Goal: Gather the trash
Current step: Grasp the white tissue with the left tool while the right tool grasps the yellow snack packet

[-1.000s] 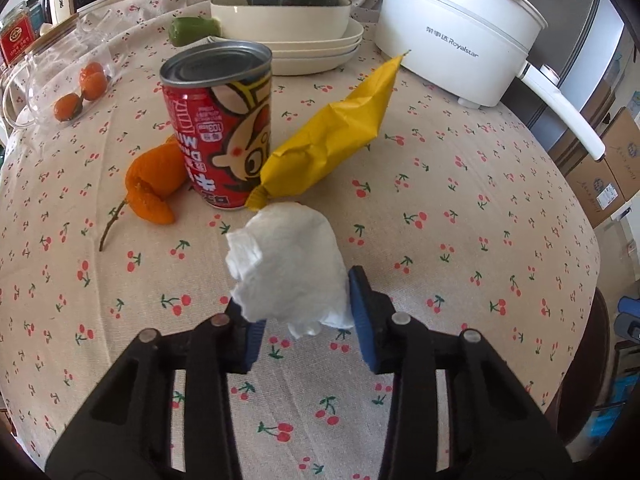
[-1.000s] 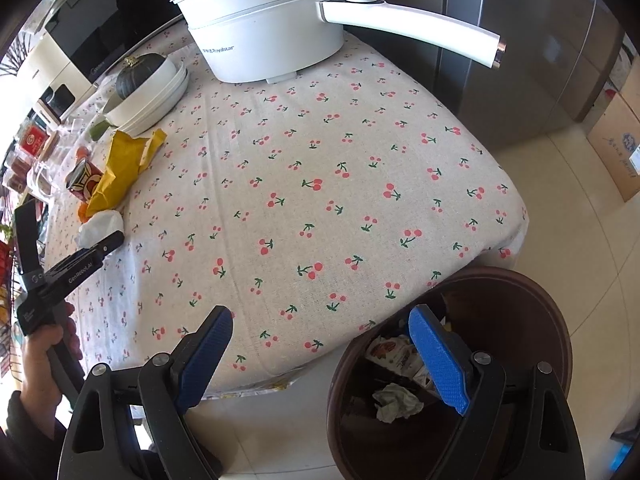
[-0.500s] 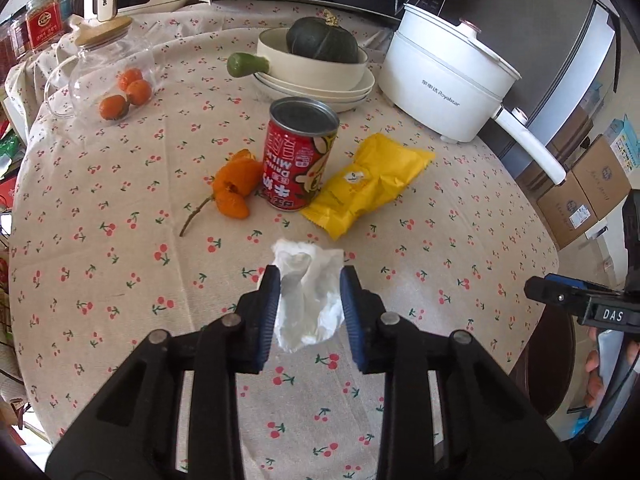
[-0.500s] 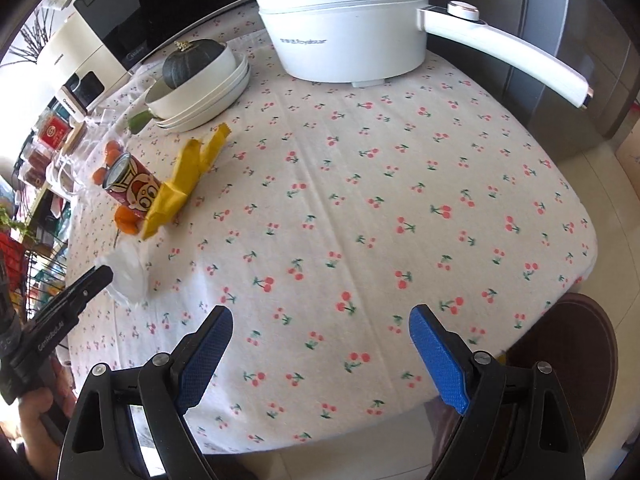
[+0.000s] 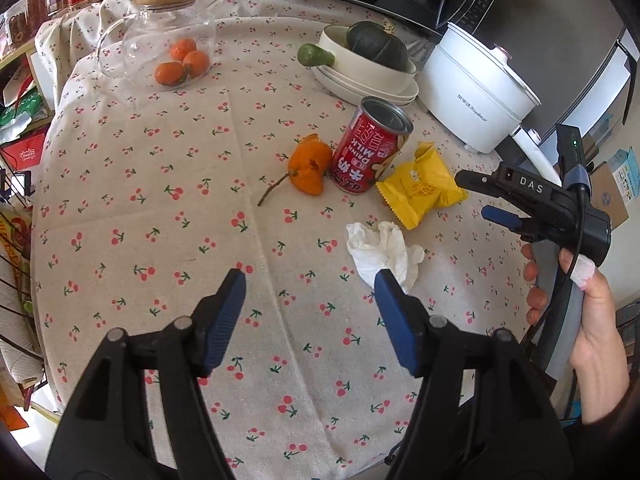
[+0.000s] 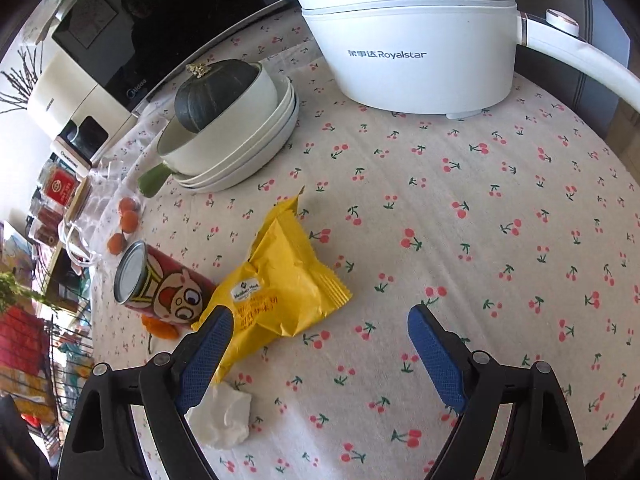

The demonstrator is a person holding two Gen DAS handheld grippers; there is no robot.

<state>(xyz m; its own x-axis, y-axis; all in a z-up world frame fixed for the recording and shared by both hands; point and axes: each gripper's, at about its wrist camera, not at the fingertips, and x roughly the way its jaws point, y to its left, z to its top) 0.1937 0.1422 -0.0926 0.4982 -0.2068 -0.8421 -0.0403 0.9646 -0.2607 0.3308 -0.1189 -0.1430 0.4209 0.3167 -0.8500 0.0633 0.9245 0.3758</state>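
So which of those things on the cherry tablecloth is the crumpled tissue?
Start at the big white pot, then come forward past the red can and yellow wrapper. The tissue lies just in front of them: the only white, crumpled thing there.

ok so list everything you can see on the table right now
crumpled white tissue: one, white, loose on the cloth near the table's front
yellow snack packet: one, yellow, beside the can
red milk drink can: one, red, upright mid-table
orange peel: one, orange, left of the can
clear glass jar: one, holding three small oranges, far left
white bowl on stacked plates: one, cream, holding a dark green squash
white electric pot: one, far right
cherry-print tablecloth: one, beige
left gripper: jaws opening, nothing between
right gripper: jaws closing, nothing gripped
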